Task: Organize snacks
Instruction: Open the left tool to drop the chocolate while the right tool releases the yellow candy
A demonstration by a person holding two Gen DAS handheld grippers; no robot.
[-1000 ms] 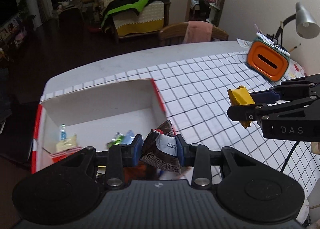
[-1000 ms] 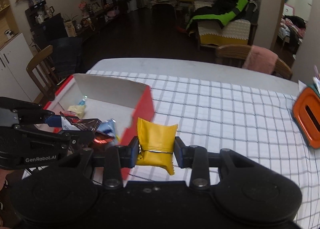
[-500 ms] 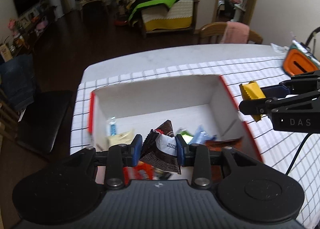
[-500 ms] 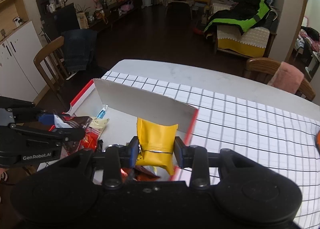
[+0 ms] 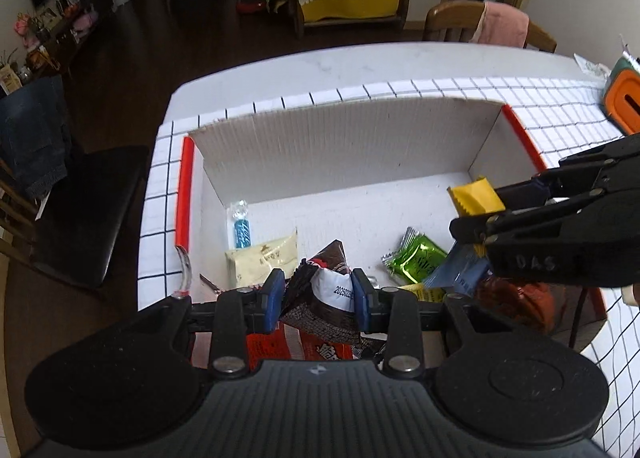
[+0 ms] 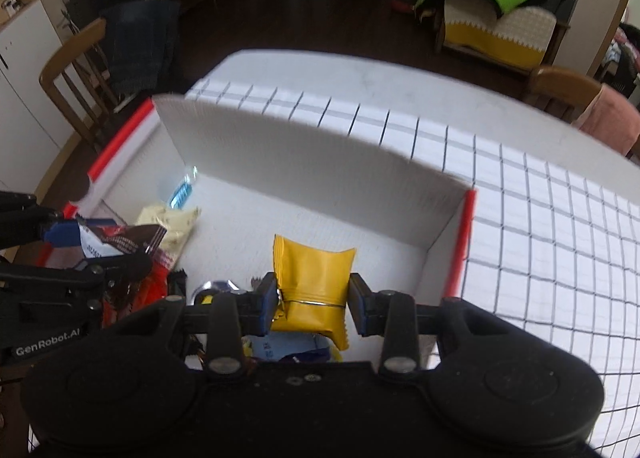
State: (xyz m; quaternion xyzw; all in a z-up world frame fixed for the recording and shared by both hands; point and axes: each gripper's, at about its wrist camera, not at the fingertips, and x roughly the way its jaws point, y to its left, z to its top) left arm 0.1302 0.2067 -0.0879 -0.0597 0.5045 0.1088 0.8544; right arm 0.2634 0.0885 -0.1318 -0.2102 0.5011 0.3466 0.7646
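My left gripper (image 5: 318, 300) is shut on a dark brown and white snack packet (image 5: 326, 298), held above the near left part of a white cardboard box with red edges (image 5: 340, 145). My right gripper (image 6: 314, 302) is shut on a yellow snack packet (image 6: 316, 282), over the right half of the same box (image 6: 300, 165). In the left wrist view the right gripper (image 5: 476, 213) reaches in from the right with the yellow packet (image 5: 474, 199). In the right wrist view the left gripper (image 6: 80, 246) shows at the left with the brown packet (image 6: 120, 242).
Inside the box lie a green packet (image 5: 418, 260), a cream packet (image 5: 264, 260), a blue tube (image 5: 241, 232), a blue packet (image 5: 460, 274) and red wrappers (image 5: 296, 346). The box stands on a checked tablecloth (image 6: 540, 217). An orange container (image 5: 624, 103) sits at the far right; chairs ring the table.
Both grippers moved left and down from beside the box to over its inside, each keeping its packet. The box now fills both views.
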